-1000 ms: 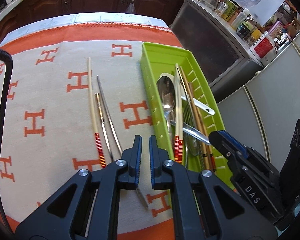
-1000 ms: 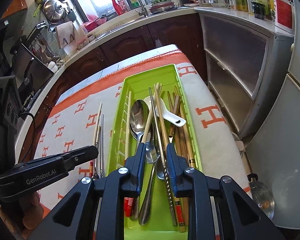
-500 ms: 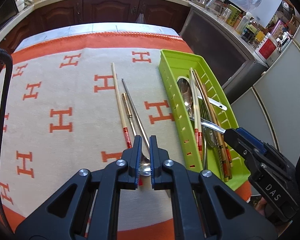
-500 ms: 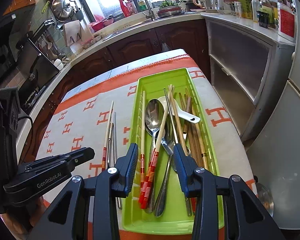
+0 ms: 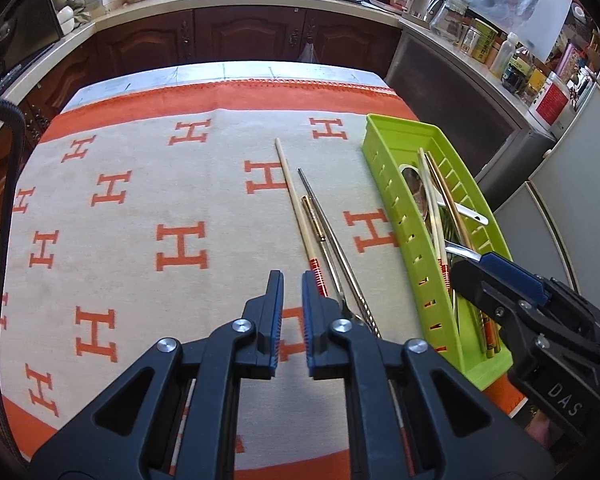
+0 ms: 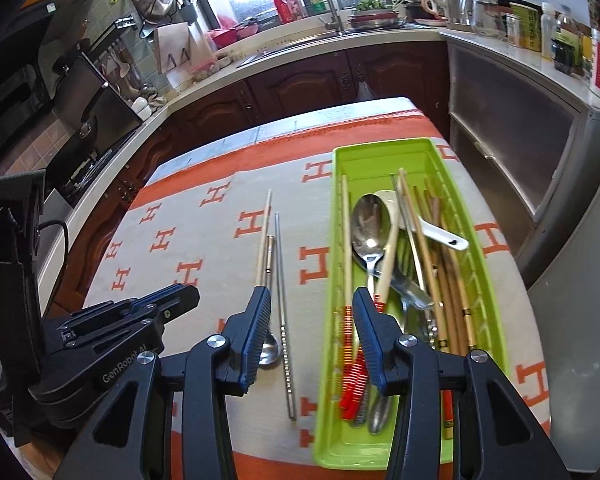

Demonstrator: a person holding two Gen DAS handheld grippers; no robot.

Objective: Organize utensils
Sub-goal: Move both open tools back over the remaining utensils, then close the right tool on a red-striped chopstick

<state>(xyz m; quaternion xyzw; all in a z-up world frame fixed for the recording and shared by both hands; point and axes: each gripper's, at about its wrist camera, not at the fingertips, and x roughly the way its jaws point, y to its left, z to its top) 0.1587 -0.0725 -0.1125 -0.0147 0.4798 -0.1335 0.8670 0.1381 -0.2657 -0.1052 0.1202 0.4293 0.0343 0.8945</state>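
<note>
1. Currently the left gripper point(image 5: 291, 280) hangs over the patterned cloth point(image 5: 140, 200) on the desk; its jaws stand a narrow gap apart and are opening, with nothing between them, so it is released.
2. Right gripper point(image 6: 310, 300) hangs over the near end of the green tray point(image 6: 476, 240); its jaws are apart and opening. No pad presses on anything: released, grasping nothing.
3. Loose utensils on the cloth, left of the tray, lie roughly parallel and close together: a pale chopstick with red bands point(image 5: 296, 204), a short gold-toned piece point(image 5: 314, 220) and a long metal chopstick point(image 5: 332, 232). In the right wrist view a small spoon bowl point(image 6: 270, 350) shows at the near end of this group, partly hidden behind the gripper's left finger.
4. Tray contents, lying lengthwise and overlapping: a large metal spoon point(image 6: 368, 232), a white ceramic spoon point(image 6: 440, 234), red-banded pale chopsticks point(image 6: 346, 240), several brown wooden chopsticks point(image 6: 448, 280), and other metal cutlery beneath, which I cannot tell apart.
5. Tray sits near the right edge of the desk, long side running away from the cameras.
6. Left gripper's tips are just left of the red-banded end of the loose pale chopstick, not touching it as far as the view shows.
</note>
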